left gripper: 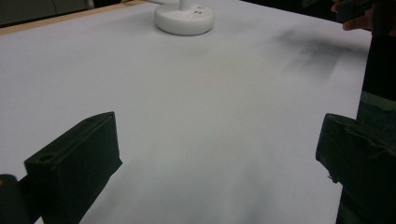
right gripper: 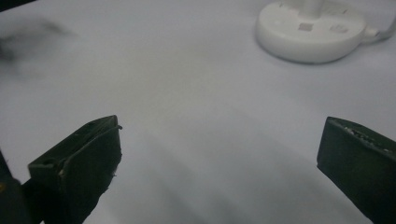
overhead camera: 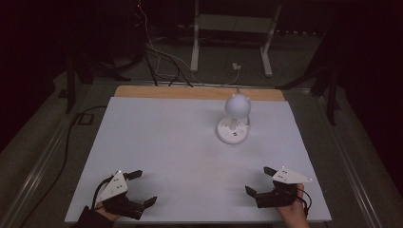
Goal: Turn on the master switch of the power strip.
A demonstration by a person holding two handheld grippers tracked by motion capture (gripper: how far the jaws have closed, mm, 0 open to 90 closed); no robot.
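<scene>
A small white desk lamp (overhead camera: 236,108) with a round head stands on a round white base (overhead camera: 233,130) at the back right of the white table (overhead camera: 190,156). Its base (left gripper: 184,19) lies far ahead in the left gripper view, and closer at the upper right in the right gripper view (right gripper: 310,32). My left gripper (overhead camera: 142,188) rests at the table's near left corner, open, with nothing between its jaws. At the near right my right gripper (overhead camera: 259,180) is open and empty too. Both are well short of the lamp.
A wooden strip (overhead camera: 199,92) runs along the table's far edge. Behind it are cables (overhead camera: 161,57) on the floor and a white desk frame (overhead camera: 233,38). The room is dark. A hand (left gripper: 355,18) with the other gripper shows at the top right of the left gripper view.
</scene>
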